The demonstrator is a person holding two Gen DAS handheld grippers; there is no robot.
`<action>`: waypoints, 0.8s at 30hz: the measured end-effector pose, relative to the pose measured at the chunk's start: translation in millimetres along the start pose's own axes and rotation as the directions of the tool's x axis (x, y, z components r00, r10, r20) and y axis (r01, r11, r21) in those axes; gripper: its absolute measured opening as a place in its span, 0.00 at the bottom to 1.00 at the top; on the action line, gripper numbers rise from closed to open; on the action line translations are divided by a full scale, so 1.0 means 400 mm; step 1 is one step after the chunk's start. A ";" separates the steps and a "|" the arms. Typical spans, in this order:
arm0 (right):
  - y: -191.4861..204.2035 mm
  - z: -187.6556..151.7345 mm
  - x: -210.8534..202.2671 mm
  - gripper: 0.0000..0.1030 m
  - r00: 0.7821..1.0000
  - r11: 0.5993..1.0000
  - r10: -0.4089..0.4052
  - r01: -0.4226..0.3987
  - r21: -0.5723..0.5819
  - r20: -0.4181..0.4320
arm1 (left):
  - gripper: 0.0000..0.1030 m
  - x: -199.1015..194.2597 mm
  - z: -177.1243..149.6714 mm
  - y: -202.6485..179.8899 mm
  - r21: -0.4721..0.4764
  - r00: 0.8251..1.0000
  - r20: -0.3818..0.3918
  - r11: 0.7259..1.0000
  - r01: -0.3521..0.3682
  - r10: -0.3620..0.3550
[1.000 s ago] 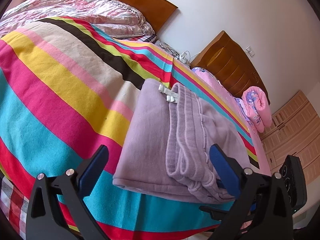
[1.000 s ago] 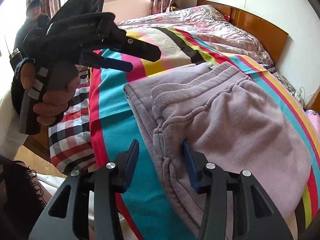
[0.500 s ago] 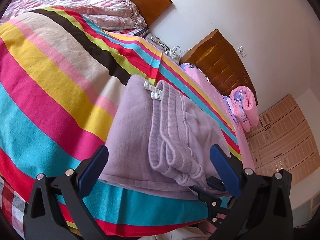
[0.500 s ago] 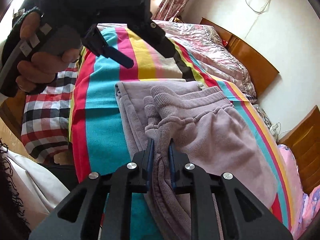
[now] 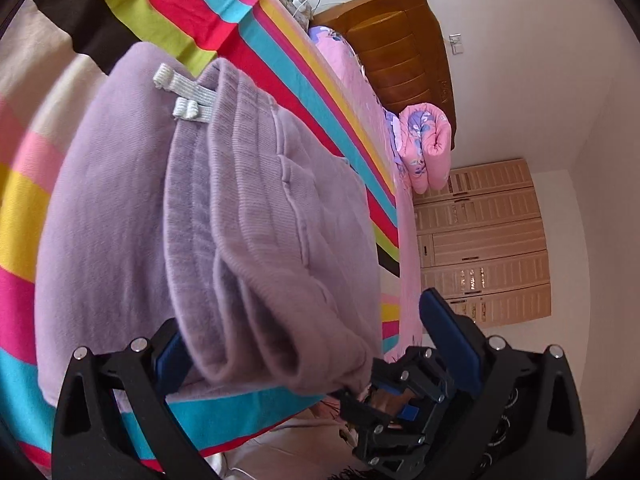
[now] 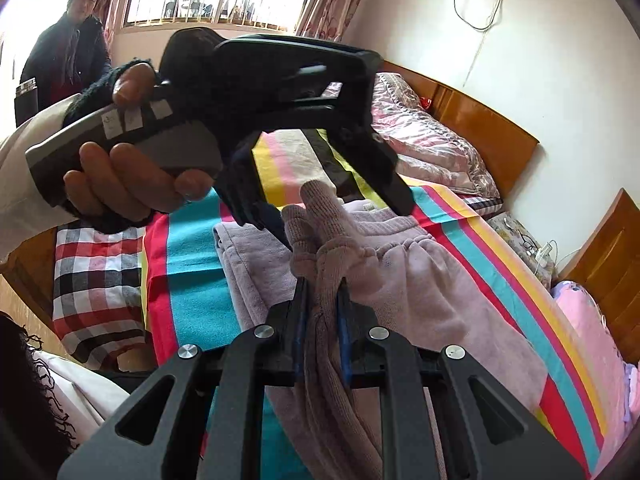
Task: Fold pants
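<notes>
The lilac pants point(image 5: 224, 216) lie folded on the striped bedspread point(image 5: 168, 4), waistband and pale drawstring ends point(image 5: 188, 98) toward the far side. My right gripper point(image 6: 322, 312) is shut on the ribbed leg cuffs point(image 6: 320, 236) and holds them bunched up above the fold. My left gripper point(image 5: 312, 340) is open wide, its jaws straddling the lifted cuff end of the pants; its blue fingers point(image 5: 448, 332) stand apart. In the right wrist view the left gripper point(image 6: 336, 200) hovers just beyond the cuffs, held by a hand.
A plaid sheet point(image 6: 96, 280) hangs at the bed's near edge. A pink quilt point(image 6: 424, 136) lies by the wooden headboard point(image 6: 492, 144). A second bed holds a rolled pink blanket point(image 5: 424, 148). A person point(image 6: 68, 52) stands by the window.
My right gripper closed on the leg cuffs and lifted them. My left gripper moved in close over the cuff end, still open.
</notes>
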State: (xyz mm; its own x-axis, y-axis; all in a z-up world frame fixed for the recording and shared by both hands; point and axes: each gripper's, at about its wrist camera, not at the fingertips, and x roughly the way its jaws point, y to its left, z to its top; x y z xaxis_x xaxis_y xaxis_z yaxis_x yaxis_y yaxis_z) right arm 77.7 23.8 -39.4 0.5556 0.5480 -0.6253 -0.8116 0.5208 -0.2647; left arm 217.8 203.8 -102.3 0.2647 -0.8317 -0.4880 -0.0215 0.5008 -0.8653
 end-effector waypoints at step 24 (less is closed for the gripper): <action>-0.169 -0.433 -0.171 0.72 0.958 0.733 -0.236 0.285 0.617 -0.162 | 0.21 0.094 0.025 -0.079 0.131 0.974 0.060 0.966 -0.223 0.217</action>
State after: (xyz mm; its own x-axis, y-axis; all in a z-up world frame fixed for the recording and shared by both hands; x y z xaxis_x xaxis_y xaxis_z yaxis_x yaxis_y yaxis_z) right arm 63.4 -162.2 -105.8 0.6949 0.2962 -0.6553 -0.3252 0.9422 0.0810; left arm 237.9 159.1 -92.1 0.3112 -0.6871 -0.6565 0.0468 0.7011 -0.7116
